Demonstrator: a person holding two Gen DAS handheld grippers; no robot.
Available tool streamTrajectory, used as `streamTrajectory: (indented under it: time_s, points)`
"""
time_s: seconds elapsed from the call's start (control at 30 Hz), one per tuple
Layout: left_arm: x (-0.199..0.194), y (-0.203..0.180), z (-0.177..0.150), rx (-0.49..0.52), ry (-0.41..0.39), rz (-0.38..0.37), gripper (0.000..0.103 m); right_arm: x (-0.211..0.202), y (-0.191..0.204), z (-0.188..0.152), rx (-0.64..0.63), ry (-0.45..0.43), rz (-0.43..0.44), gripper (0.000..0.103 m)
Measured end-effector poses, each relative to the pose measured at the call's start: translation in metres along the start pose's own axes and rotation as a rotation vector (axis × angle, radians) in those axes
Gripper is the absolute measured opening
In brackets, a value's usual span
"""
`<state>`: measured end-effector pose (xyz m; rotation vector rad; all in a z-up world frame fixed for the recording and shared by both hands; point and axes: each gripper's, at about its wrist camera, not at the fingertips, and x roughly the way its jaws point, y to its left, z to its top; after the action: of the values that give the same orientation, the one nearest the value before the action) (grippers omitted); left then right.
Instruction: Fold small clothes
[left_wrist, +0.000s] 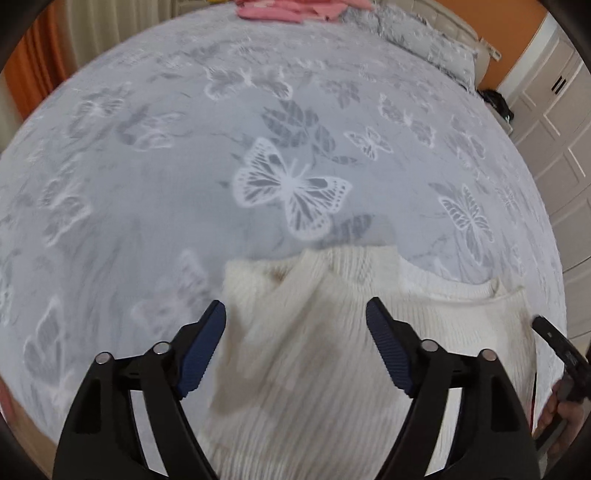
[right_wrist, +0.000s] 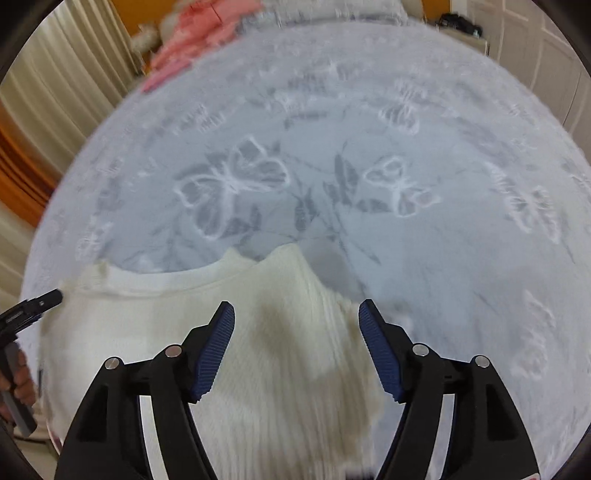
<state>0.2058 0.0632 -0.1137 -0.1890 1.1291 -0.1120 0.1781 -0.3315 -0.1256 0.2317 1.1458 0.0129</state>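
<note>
Both tongs, left (left_wrist: 295, 314) and right (right_wrist: 296, 310), stand spread over the cream ribbed knit sweater (left_wrist: 317, 354) on the near edge of the butterfly-print bed (left_wrist: 147, 192), pinching nothing; its humped corners may slump, spoiling the fold.

No legible text, labels or numbers anywhere

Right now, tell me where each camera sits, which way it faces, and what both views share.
Left wrist: on the left claw, angled down at the white knit sweater; its open blue pads show.
Right wrist: on the right claw, angled down at the sweater's other side; open too.
Shared: sweater, butterfly bedspread, pink clothes, and each other's claw at the frame edge.
</note>
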Motion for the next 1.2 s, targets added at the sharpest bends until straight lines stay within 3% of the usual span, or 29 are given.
streamTrajectory:
  time_s: [0.03, 0.07, 0.1, 0.13, 0.17, 0.37, 0.5, 0.6, 0.7, 0.77, 0.87, 0.97, 1.03, 1.1, 1.13, 1.2]
  points:
    - [0.01, -0.001, 0.003, 0.003, 0.026, 0.012, 0.057, 0.007, 0.001, 0.002, -0.011, 0.012, 0.002, 0.032]
    - [0.016, -0.001, 0.005, 0.011, 0.038, 0.034, 0.043, 0.01, 0.003, 0.002, -0.029, 0.022, 0.02, 0.015]
    - [0.018, 0.0, 0.005, 0.025, 0.038, 0.055, 0.033, 0.009, 0.004, 0.001, -0.031, 0.03, 0.055, 0.011]
    - [0.014, 0.003, 0.004, 0.024, 0.019, 0.035, 0.017, 0.001, 0.005, -0.002, -0.032, 0.006, 0.075, 0.011]
    - [0.009, 0.006, 0.003, 0.015, 0.005, 0.002, 0.011, -0.014, 0.007, -0.008, -0.048, -0.04, 0.091, 0.011]
    - [-0.088, 0.029, -0.035, -0.006, -0.165, -0.184, 0.005, -0.143, 0.005, -0.079, -0.093, -0.256, 0.238, 0.01]
    - [-0.168, 0.045, -0.094, -0.029, -0.236, -0.297, 0.005, -0.217, -0.005, -0.146, -0.122, -0.303, 0.343, 0.01]
    - [-0.216, 0.061, -0.156, -0.054, -0.223, -0.331, 0.005, -0.258, -0.01, -0.195, -0.147, -0.307, 0.367, 0.01]
    - [-0.241, 0.074, -0.196, -0.086, -0.17, -0.313, 0.005, -0.281, -0.01, -0.222, -0.162, -0.295, 0.35, 0.011]
    - [-0.251, 0.076, -0.205, -0.097, -0.167, -0.3, 0.005, -0.287, -0.003, -0.223, -0.18, -0.322, 0.327, 0.011]
    - [-0.258, 0.068, -0.184, -0.063, -0.241, -0.249, 0.004, -0.274, -0.001, -0.19, -0.184, -0.386, 0.293, 0.011]
    - [-0.238, 0.055, -0.135, -0.007, -0.267, -0.195, 0.004, -0.246, -0.006, -0.143, -0.152, -0.432, 0.293, 0.011]
    - [-0.215, 0.051, -0.098, 0.006, -0.295, -0.109, 0.004, -0.214, -0.009, -0.102, -0.124, -0.422, 0.266, 0.011]
    - [-0.189, 0.046, -0.072, 0.012, -0.227, -0.08, 0.004, -0.197, -0.009, -0.087, -0.107, -0.388, 0.259, 0.011]
    - [-0.18, 0.046, -0.068, 0.014, -0.188, -0.1, 0.006, -0.196, -0.008, -0.088, -0.107, -0.387, 0.267, 0.011]
    - [-0.167, 0.043, -0.07, 0.021, -0.109, -0.187, 0.02, -0.2, -0.003, -0.103, -0.129, -0.386, 0.286, 0.011]
